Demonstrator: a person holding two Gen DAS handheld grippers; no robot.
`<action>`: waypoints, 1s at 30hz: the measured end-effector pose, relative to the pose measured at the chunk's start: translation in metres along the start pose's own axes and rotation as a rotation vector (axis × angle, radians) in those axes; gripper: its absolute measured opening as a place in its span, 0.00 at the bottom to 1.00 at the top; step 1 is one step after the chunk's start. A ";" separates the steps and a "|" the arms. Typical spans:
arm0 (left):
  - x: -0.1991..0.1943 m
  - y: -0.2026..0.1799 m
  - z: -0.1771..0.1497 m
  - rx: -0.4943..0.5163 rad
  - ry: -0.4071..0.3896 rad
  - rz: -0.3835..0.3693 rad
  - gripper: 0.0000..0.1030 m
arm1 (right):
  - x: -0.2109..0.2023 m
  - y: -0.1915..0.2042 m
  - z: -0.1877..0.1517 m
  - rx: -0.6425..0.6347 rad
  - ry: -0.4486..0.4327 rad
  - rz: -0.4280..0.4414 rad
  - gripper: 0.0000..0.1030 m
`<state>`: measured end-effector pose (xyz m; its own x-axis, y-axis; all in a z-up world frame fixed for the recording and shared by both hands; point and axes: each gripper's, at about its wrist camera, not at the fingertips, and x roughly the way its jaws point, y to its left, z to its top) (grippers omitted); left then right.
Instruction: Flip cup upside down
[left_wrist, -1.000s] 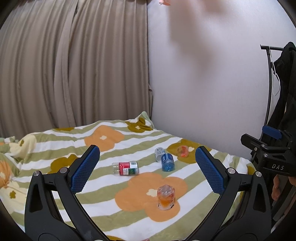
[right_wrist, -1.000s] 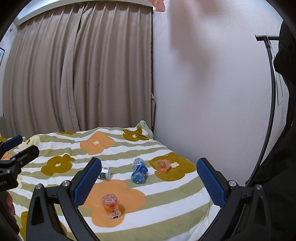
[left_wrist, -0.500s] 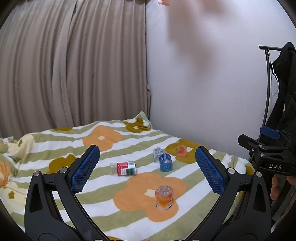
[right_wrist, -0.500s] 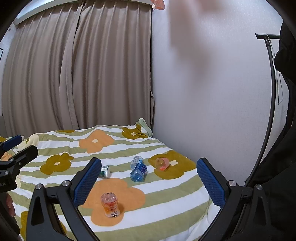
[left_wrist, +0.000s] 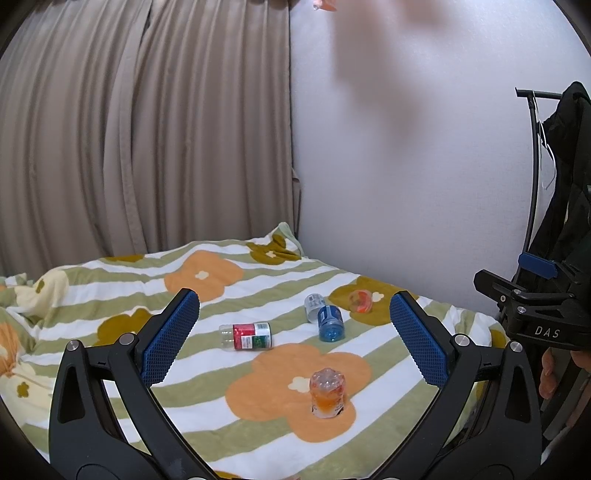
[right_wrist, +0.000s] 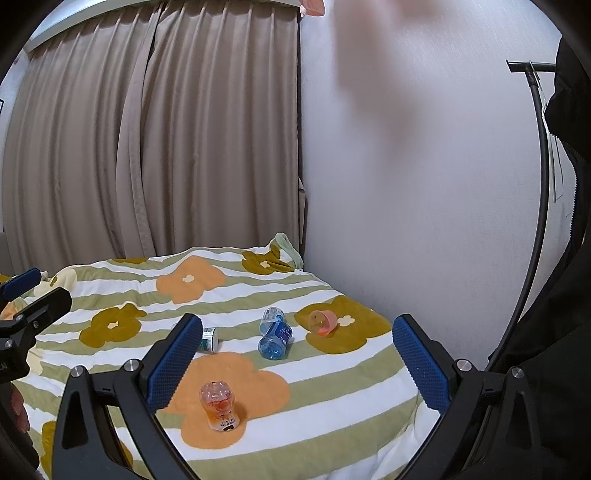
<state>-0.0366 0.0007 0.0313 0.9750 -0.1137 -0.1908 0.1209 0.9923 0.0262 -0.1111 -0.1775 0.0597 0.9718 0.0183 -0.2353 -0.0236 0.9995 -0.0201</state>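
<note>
The small pink cup (right_wrist: 322, 322) lies on its side far back on the bed (right_wrist: 332, 373) near the wall, its mouth turned rightward; details blur. Both the left gripper (left_wrist: 295, 336) and right gripper (right_wrist: 295, 350) gape empty, well short of it.

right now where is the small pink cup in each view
Left wrist view: the pink cup lies on its side far right of centre, on an olive flower of the blanket near the wall.
Right wrist view: the pink cup lies right of centre, on the same olive flower.
Shared landmark: the blue bottle lies just left of the cup in both.
</note>
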 end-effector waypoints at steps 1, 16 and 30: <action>0.000 0.001 0.000 0.000 0.001 -0.001 1.00 | 0.000 0.000 -0.001 0.001 0.002 0.001 1.00; 0.000 0.000 -0.001 0.005 0.003 -0.002 1.00 | 0.000 -0.001 0.000 0.002 0.002 0.001 1.00; 0.001 -0.002 -0.006 0.028 -0.013 0.030 1.00 | 0.000 -0.002 -0.003 0.003 0.008 0.001 1.00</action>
<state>-0.0370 -0.0012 0.0254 0.9806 -0.0845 -0.1767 0.0964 0.9936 0.0595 -0.1120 -0.1794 0.0568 0.9698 0.0186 -0.2431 -0.0235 0.9996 -0.0170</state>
